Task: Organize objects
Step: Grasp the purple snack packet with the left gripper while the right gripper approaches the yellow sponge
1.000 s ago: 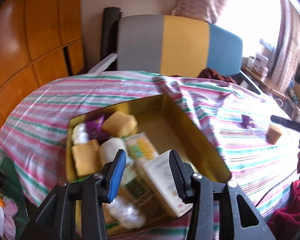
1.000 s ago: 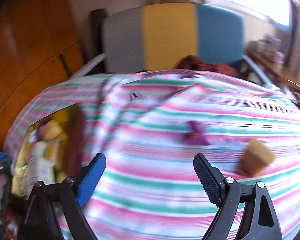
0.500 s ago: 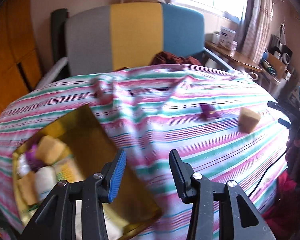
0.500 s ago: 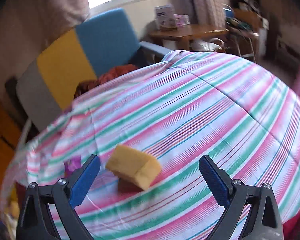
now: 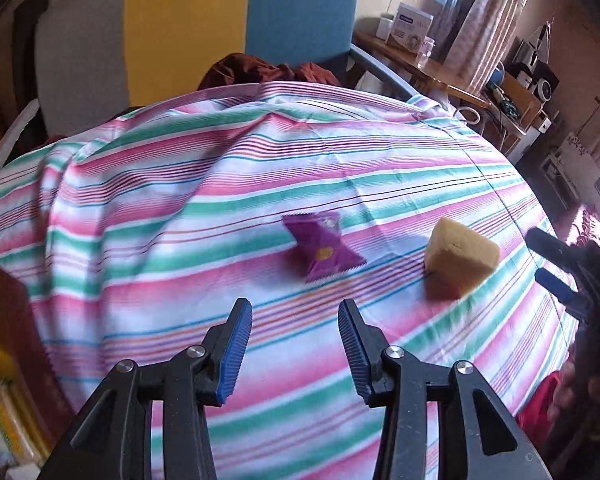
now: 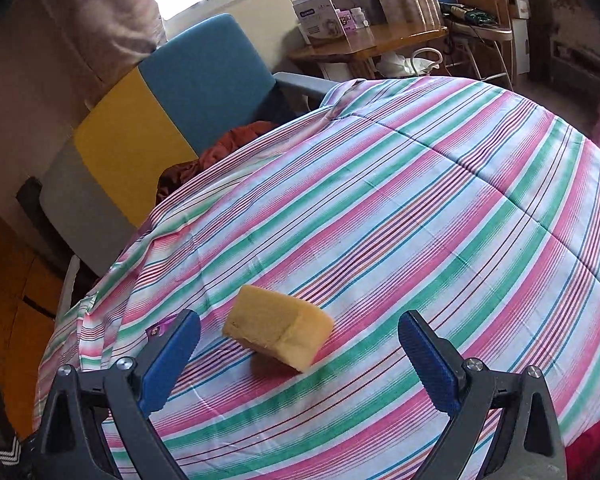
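two things lie loose on the striped cloth (image 5: 260, 168) over the tabletop: a purple snack packet (image 5: 320, 246) and a yellow sponge block (image 5: 460, 258). they sit near each other but apart, the packet to the left of the sponge in the left wrist view.

the left tongs (image 5: 294, 344) hang over bare cloth just short of the packet, pointing steeply down. their blue-padded jaws stand at a narrow gap with nothing between them and touch nothing.

the right tongs (image 6: 298, 354) have just been opening and now stand wide. the sponge (image 6: 278, 332) lies between the two jaws in the right wrist view, closer to the left pad, with clear cloth on both sides; neither pad presses on it. a corner of the purple packet (image 6: 160, 326) peeks out behind the left pad there. in the left wrist view the same tongs show at the right edge (image 5: 560, 264), just beside the sponge.

at the left edge of the left wrist view the gold storage box (image 5: 4, 300) is partly seen, with packets and pale items inside; they are too blurred to name. behind the tabletop stands a grey, yellow and blue chair (image 5: 188, 28) with a rust-red cloth (image 5: 268, 72) bunched on its seat.
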`<control>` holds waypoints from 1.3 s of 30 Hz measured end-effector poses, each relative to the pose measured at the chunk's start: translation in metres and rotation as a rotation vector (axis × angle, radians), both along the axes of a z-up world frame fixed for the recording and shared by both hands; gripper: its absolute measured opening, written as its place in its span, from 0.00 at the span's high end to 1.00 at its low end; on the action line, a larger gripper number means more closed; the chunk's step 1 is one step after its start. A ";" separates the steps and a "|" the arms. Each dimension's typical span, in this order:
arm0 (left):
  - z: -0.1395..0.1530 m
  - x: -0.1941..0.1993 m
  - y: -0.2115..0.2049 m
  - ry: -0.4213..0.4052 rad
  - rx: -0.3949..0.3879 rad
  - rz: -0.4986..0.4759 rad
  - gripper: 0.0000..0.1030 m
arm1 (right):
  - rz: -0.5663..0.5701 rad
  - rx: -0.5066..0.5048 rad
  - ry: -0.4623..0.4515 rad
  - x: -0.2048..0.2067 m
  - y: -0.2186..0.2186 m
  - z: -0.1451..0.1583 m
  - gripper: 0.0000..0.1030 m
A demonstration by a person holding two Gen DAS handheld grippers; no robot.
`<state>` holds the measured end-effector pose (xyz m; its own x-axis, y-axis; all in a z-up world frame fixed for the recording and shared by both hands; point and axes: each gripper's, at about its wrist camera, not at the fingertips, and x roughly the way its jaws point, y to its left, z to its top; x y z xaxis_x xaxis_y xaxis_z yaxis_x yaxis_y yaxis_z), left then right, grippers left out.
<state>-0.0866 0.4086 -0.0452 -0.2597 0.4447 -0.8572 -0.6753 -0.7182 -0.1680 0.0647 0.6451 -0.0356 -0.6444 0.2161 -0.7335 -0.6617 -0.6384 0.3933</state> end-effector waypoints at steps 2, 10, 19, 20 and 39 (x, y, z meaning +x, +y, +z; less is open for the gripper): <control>-0.005 -0.007 0.015 -0.016 0.006 -0.008 0.52 | 0.003 -0.017 0.000 0.000 0.001 -0.002 0.03; -0.034 -0.040 0.066 -0.041 -0.041 0.018 0.44 | 0.021 -0.048 0.008 -0.002 0.000 -0.006 0.03; -0.051 -0.032 0.054 -0.009 -0.054 -0.021 0.66 | 0.015 -0.066 0.006 -0.003 0.004 -0.009 0.03; -0.050 -0.027 0.046 0.001 -0.054 -0.028 0.66 | 0.016 -0.067 0.004 -0.004 0.004 -0.010 0.03; -0.054 0.077 -0.045 0.210 -0.022 -0.058 0.66 | 0.057 -0.028 -0.055 -0.016 -0.002 -0.021 0.03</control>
<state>-0.0097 0.3634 -0.0995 -0.4077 0.4460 -0.7968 -0.7343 -0.6788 -0.0042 0.0489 0.6432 -0.0563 -0.6139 0.1594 -0.7731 -0.6457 -0.6648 0.3757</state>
